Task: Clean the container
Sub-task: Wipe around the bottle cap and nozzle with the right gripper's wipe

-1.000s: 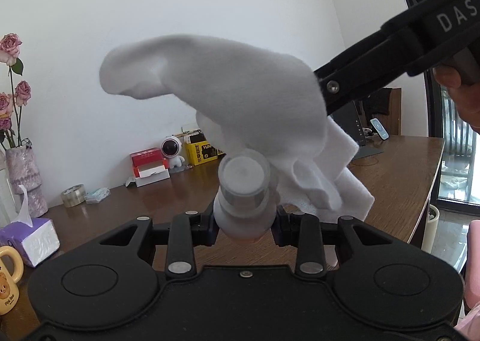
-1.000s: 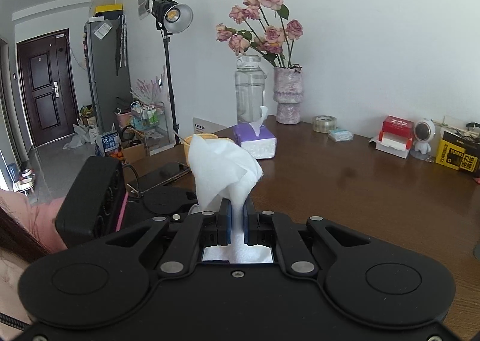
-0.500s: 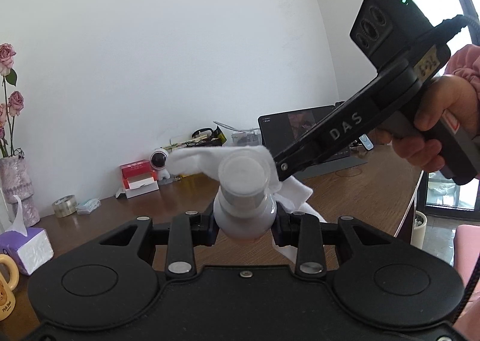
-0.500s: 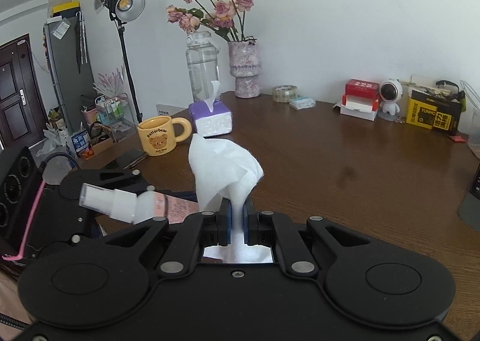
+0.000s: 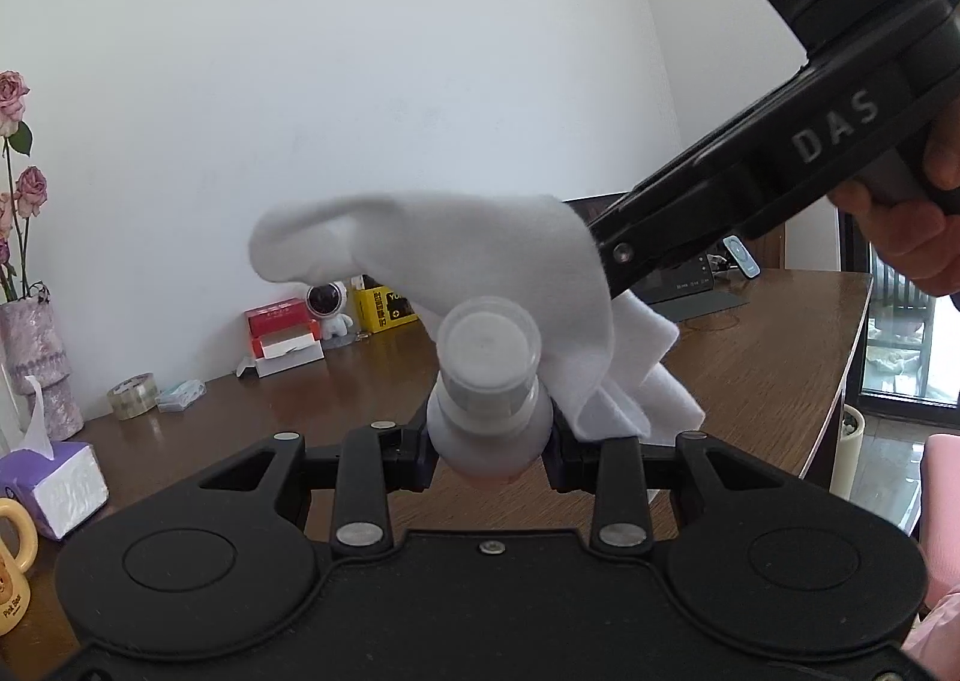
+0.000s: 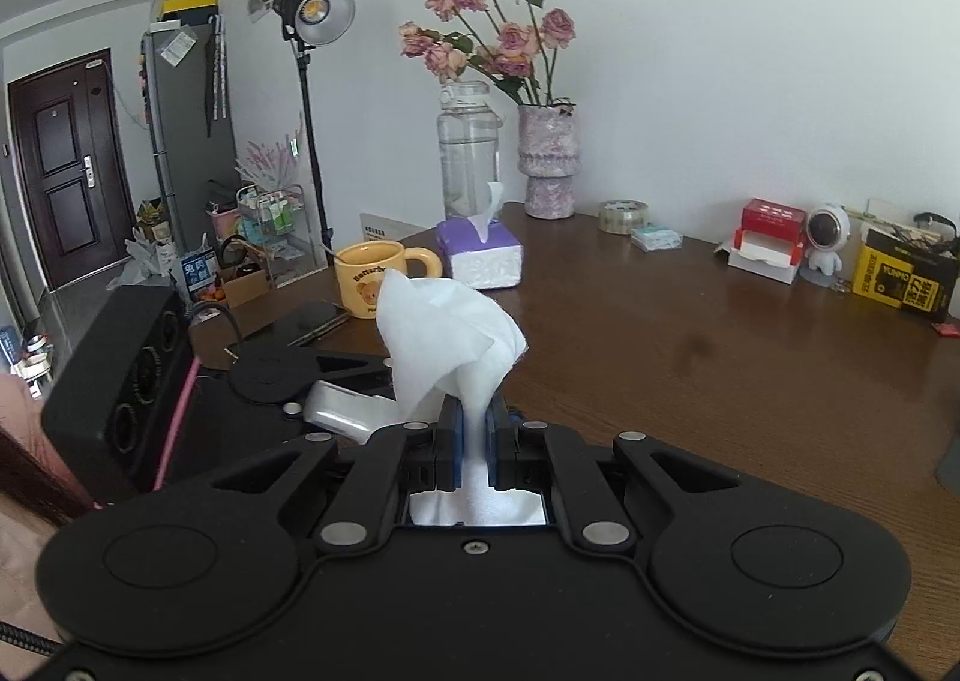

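Observation:
A small white bottle with a clear cap (image 5: 487, 381) points at the left wrist camera, and my left gripper (image 5: 489, 450) is shut on its body. My right gripper (image 6: 474, 429) is shut on a white tissue (image 6: 447, 336). In the left wrist view the same tissue (image 5: 480, 255) drapes over the top and right side of the bottle's cap, held from the upper right by the right gripper's black body (image 5: 780, 153) in a hand. In the right wrist view the bottle (image 6: 345, 414) shows pale just left of the tissue.
A brown wooden table (image 6: 690, 357) carries a yellow bear mug (image 6: 375, 285), a purple tissue box (image 6: 480, 255), a vase of roses (image 6: 546, 165), a glass jar (image 6: 468, 153), a tape roll (image 6: 624, 216) and small boxes (image 6: 768, 249). A laptop (image 5: 690, 291) stands at the far right.
The tissue, down beside the cap half a second ago, has been brought back up over the top of the cap. The right gripper moved closer and higher. The bottle stays clamped.

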`<state>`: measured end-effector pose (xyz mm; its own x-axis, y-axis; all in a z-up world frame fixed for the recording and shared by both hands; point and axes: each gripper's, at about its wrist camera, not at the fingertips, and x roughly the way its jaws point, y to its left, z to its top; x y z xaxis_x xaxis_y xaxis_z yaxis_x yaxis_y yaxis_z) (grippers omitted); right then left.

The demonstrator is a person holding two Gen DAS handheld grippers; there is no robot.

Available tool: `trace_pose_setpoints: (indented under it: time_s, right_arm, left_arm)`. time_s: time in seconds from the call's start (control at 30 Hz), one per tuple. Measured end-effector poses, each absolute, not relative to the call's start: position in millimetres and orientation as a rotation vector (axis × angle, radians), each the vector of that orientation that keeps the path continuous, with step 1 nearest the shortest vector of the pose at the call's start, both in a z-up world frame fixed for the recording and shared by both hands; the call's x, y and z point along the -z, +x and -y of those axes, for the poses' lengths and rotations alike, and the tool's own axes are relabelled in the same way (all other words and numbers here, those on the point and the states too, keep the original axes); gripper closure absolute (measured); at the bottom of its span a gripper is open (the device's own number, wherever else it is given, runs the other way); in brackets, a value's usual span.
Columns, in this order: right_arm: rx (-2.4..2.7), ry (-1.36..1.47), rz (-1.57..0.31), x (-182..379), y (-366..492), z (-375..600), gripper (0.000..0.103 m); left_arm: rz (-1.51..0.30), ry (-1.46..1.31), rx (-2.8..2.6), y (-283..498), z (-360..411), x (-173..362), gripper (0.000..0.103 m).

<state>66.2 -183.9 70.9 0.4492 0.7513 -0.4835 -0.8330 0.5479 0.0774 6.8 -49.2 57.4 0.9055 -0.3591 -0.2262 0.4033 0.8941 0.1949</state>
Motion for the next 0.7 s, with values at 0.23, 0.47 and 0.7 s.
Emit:
trace_pose_setpoints:
  time_s: [0.23,0.47,0.7]
  right_arm:
    - [-1.031,-0.191,-0.486,-78.4,55.8,180.0,0.096]
    - [-0.957,-0.164,-0.53,-67.5,79.5,187.3,0.096]
    - [-0.904,-0.155,-0.582,-52.2,98.8,189.9,0.096]
  left_arm:
    - [-0.192,0.242,0.44,105.6,-5.0,-36.8,0.07]
    - [-0.179,0.237,0.446,122.8,-10.2,-29.9,0.07]
    - [-0.164,0.229,0.447,153.4,-18.2,-20.5,0.07]
